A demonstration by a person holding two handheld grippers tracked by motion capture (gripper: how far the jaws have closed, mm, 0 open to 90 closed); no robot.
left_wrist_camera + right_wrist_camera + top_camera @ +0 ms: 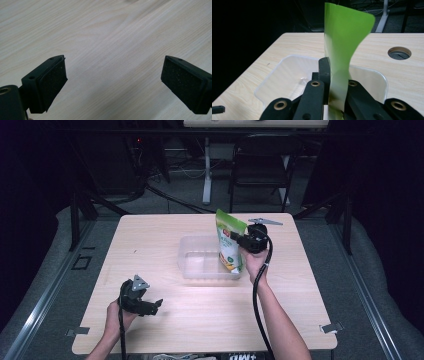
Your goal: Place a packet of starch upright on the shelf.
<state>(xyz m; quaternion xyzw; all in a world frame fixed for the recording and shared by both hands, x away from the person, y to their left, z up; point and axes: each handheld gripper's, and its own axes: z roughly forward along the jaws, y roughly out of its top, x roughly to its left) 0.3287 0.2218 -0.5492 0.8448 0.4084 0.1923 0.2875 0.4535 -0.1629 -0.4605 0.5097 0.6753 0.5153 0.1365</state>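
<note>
A green and white snack pouch (230, 244) stands upright over the right end of a clear plastic tray (200, 251) in the middle of the table. My right gripper (241, 240) is shut on the pouch's right side; in the right gripper view the green pouch (342, 47) rises pinched between the black jaws, above the tray (284, 75). Whether the pouch's base rests on the tray floor is hidden. My left gripper (156, 305) rests low over the near left of the table, far from the tray. Its pads (53, 81) stand wide apart, open over bare wood.
The light wooden table (150, 235) has a round cable hole (399, 53) beyond the tray in the right gripper view. Metal clips (331, 327) sit at the near corners. A dark chair (260, 165) and a desk leg (206, 170) stand on the floor behind the table.
</note>
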